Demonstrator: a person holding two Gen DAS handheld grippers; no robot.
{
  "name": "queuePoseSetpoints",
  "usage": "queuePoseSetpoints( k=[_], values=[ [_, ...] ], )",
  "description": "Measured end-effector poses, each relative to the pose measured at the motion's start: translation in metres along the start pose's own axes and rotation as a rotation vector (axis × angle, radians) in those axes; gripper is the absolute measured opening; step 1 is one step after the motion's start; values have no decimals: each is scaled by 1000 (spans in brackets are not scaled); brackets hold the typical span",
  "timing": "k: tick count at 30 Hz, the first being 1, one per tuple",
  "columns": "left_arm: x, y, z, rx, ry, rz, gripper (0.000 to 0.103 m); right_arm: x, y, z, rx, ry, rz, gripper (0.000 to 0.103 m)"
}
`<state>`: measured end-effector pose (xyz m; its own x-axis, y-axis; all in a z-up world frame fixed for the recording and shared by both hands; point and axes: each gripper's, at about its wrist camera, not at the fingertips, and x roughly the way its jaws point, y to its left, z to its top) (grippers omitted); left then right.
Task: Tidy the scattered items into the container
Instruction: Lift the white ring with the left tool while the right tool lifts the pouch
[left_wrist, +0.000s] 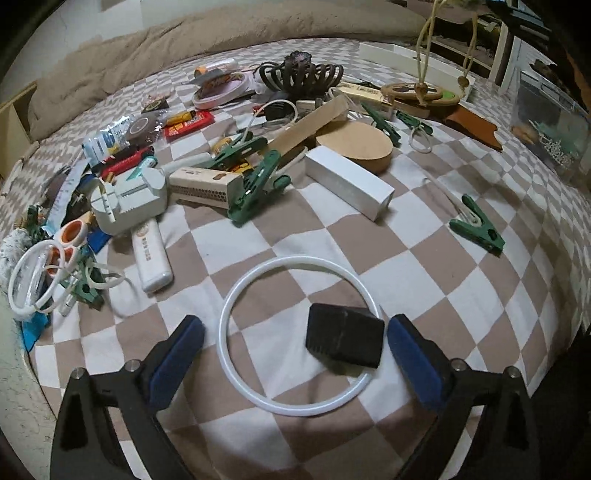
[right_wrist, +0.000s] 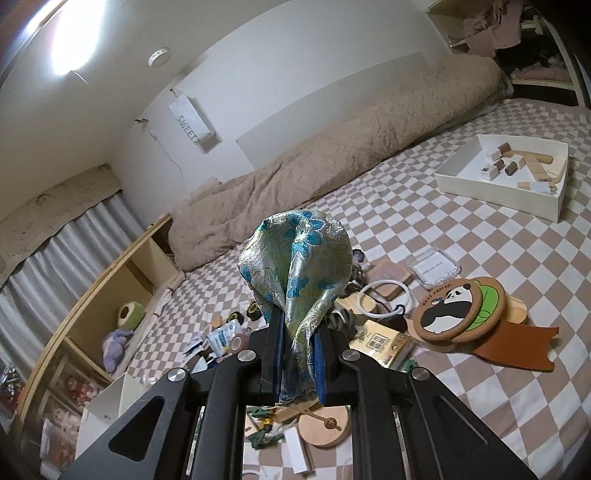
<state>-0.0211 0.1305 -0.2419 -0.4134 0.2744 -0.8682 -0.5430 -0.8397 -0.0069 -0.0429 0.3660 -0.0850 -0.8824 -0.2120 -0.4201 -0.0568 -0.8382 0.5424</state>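
left tongs (left_wrist: 295, 347): apart over black block (left_wrist: 345, 340), rigid, grip sides | right tongs (right_wrist: 298, 360): clamped on limp brocade pouch (right_wrist: 299, 266)

I'm looking down my left gripper (left_wrist: 295, 343): two matte black arms are fanning out from the bottom corners, each with a teardrop cut-out and a pair of round silver screw heads near the front, and each is ending in a flat royal-blue pad (left_wrist: 413, 362) on its inner face. On my right gripper (right_wrist: 299, 354) I'm seeing the same black linkage bars, four silver screws and thin blue pads lining black fingers
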Motion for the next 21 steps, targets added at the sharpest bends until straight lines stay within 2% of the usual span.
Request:
queuePoseSetpoints(
  k=[1, 5, 9, 21],
  values=[
    [-1, -1, 1, 0, -1, -6, 85, -1, 1, 0, -2, -3, 2, 14],
    [-4, -5, 2, 15, -1, -10, 85, -4, 5, 0, -21, -10, 0, 14],
    [-13, -4, 4, 1, -34, -29, 85, -4, 7, -1, -28, -9, 7, 14],
    [-65, 16, 23, -92, -189, 47, 85, -2, 20, -6, -68, 5, 12, 14]
  ],
)
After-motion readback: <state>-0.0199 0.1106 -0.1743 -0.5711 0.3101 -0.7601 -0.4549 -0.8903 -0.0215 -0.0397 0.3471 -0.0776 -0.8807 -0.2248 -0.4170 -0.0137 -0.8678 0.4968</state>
